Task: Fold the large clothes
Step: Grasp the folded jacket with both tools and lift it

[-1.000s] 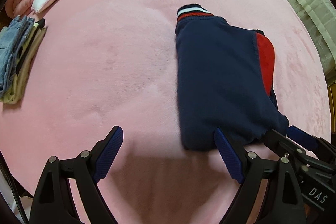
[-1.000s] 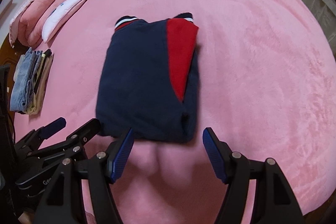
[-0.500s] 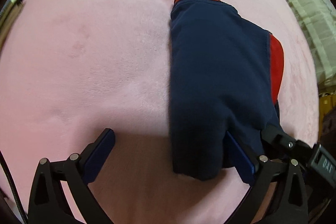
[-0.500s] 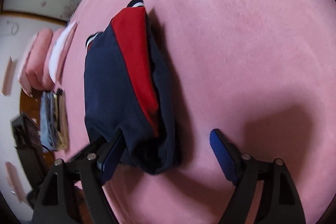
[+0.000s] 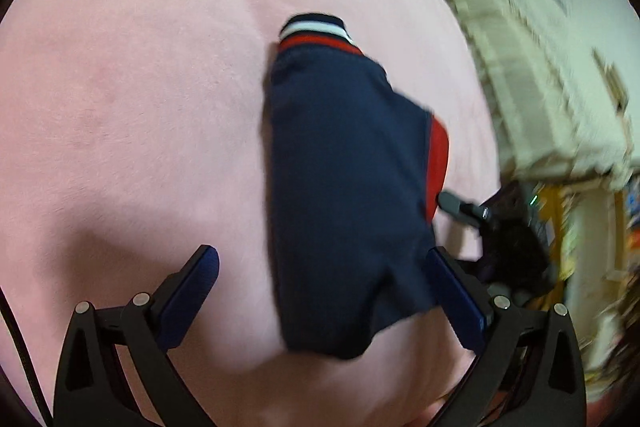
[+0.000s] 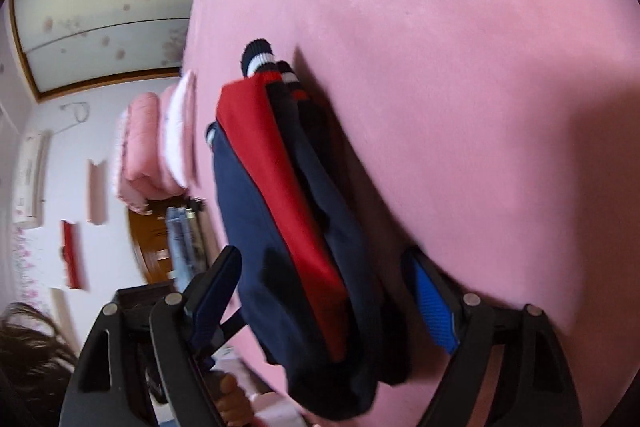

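Observation:
A folded navy garment (image 5: 344,187) with a red panel and striped cuffs lies on the pink bed (image 5: 140,107). My left gripper (image 5: 322,259) is open wide over the garment's near end. Its right finger (image 5: 456,299) is at the garment's edge, and its left finger (image 5: 192,291) stands well clear over bare bedding. In the right wrist view the garment (image 6: 280,211) appears edge-on. My right gripper (image 6: 322,259), rolled sideways, stands open astride that same near end without pressing on it. Part of the right gripper (image 5: 460,207) shows beside the red panel.
Pink and white pillows (image 6: 156,147) lie at the far end of the bed, with a stack of folded jeans (image 6: 180,243) nearer. A pale ruffled cover (image 5: 540,87) hangs past the bed's right edge. A hand (image 6: 232,399) shows low in the right wrist view.
Both grippers have dropped and tilted toward the garment's near end, with their jaws wider. The right gripper has rolled onto its side. The garment end now sits between both pairs of fingers.

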Demonstrator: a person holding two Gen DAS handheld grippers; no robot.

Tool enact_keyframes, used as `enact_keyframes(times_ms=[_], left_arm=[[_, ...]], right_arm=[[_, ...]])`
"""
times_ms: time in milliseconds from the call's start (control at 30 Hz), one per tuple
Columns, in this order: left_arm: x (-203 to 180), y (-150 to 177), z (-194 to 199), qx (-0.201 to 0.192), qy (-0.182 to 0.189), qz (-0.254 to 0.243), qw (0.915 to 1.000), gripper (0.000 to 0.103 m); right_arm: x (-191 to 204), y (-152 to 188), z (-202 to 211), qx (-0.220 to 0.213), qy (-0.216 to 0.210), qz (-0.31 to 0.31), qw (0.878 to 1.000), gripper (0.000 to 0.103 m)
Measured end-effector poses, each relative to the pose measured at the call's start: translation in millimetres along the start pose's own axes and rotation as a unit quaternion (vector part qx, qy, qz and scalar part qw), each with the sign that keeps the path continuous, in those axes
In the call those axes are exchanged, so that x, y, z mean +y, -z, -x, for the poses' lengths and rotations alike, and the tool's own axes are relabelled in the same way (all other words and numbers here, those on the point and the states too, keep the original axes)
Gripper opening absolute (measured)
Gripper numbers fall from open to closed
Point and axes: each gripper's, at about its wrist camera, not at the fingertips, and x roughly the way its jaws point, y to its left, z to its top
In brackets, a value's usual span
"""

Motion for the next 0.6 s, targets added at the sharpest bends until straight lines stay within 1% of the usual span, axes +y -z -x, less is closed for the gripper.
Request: enact_keyframes(times_ms=[67,133,167,233,267,300,333,367,433,467,500,600], left_arm=[[7.4,-6.4,-12.4,0.011,0.010,0.033,0.9993,0.101],[7.9,-6.7,-20.7,0.021,0.000,0.048,0.9986,0.100],[6.2,-6.7,-25.3,0.024,-0.007,0.047,0.9986,0.099],[-4.0,-6.0,-30.4,0.022,-0.021,0.026,0.9992,0.096],[-7.4,-2.5,-30.7,0.023,-0.022,0.020,0.9993,0.089],[-12.1,0.0,-32.5,0.031,-0.015,0.014,0.9993,0.084],[-14.8,2.2,-36.0,0.041,-0.003,0.015,0.9990,0.074],[-16.3,2.7,-37.9,0.049,0.003,0.019,0.9986,0.073],[-23.1,5.7,-39.9,0.041,-0.016,0.002,0.9990,0.069],[-23.1,2.9,-37.0,0.041,-0.019,-0.005,0.9989,0.065],[-25.2,2.2,-34.8,0.040,-0.017,-0.002,0.9990,0.061],[-31.3,2.3,-29.2,0.037,-0.014,0.006,0.9992,0.054]], right_arm=[[2.3,-4.1,-8.1,0.010,-0.015,0.002,1.000,0.083],[8.7,-6.2,-18.4,0.027,-0.013,0.015,0.999,0.082],[12.2,-5.0,-21.6,0.032,-0.006,0.023,0.999,0.081],[19.2,-2.1,-29.6,0.043,0.010,0.041,0.998,0.072],[20.1,-2.9,-32.2,0.045,0.019,0.047,0.998,0.061],[18.1,-2.9,-31.9,0.045,0.027,0.050,0.997,0.057],[17.6,-0.7,-31.9,0.042,0.024,0.053,0.997,0.056],[17.6,0.2,-30.2,0.039,0.024,0.055,0.997,0.052],[21.6,6.6,-30.0,0.029,0.034,0.063,0.997,0.048],[22.2,8.2,-28.4,0.024,0.037,0.065,0.997,0.044],[24.5,10.6,-27.2,0.021,0.039,0.066,0.997,0.041],[34.4,19.2,-20.3,0.006,0.043,0.076,0.996,0.035]])
